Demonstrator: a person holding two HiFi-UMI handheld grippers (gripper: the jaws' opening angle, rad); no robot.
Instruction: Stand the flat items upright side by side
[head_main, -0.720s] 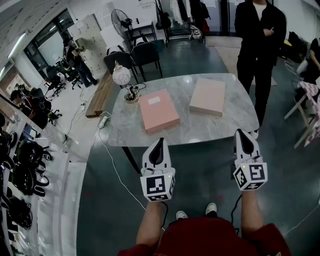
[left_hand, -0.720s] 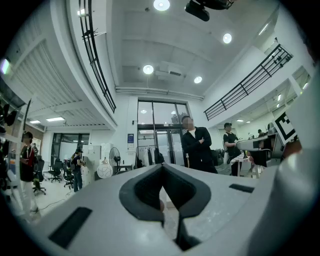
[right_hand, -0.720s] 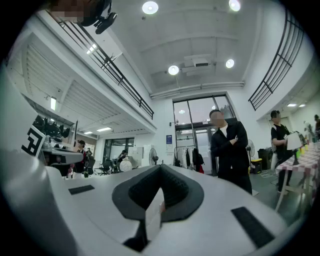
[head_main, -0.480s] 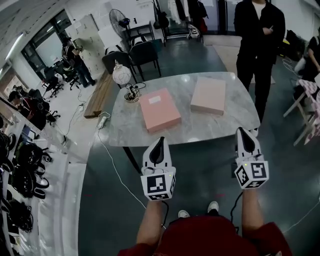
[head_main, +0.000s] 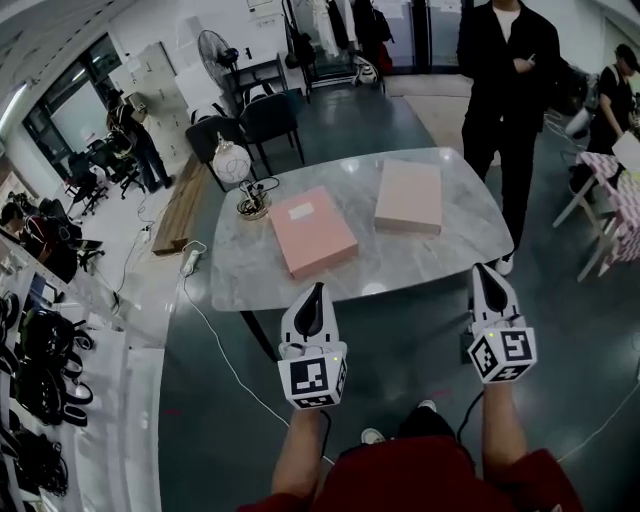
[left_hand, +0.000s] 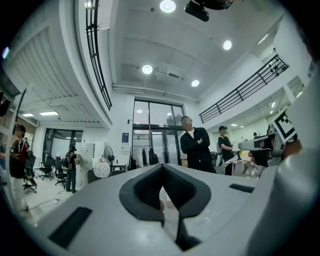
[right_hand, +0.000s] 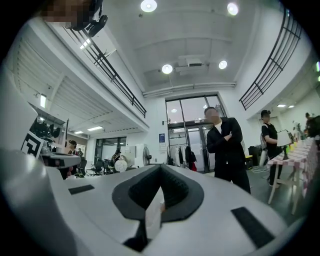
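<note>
Two flat pink boxes lie on the marble table (head_main: 400, 265): a salmon one (head_main: 312, 230) with a white label at the left and a paler one (head_main: 409, 196) at the right. Both lie flat and apart. My left gripper (head_main: 317, 292) hovers shut just short of the table's near edge, below the salmon box, with nothing held. My right gripper (head_main: 487, 272) hangs shut off the table's near right corner, also holding nothing. In both gripper views the jaws meet at the tips, and only a sliver of the boxes shows between them.
A globe lamp (head_main: 229, 160) with a cable stands at the table's far left corner. A person in black (head_main: 505, 90) stands behind the table's right end. Chairs (head_main: 270, 115) and a fan (head_main: 212, 50) are beyond; a power strip (head_main: 190, 262) and cord lie on the floor left.
The table and boxes have slid slightly left and down in the head view as the head shifted. Both grippers stay shut and nearly in the same place.
</note>
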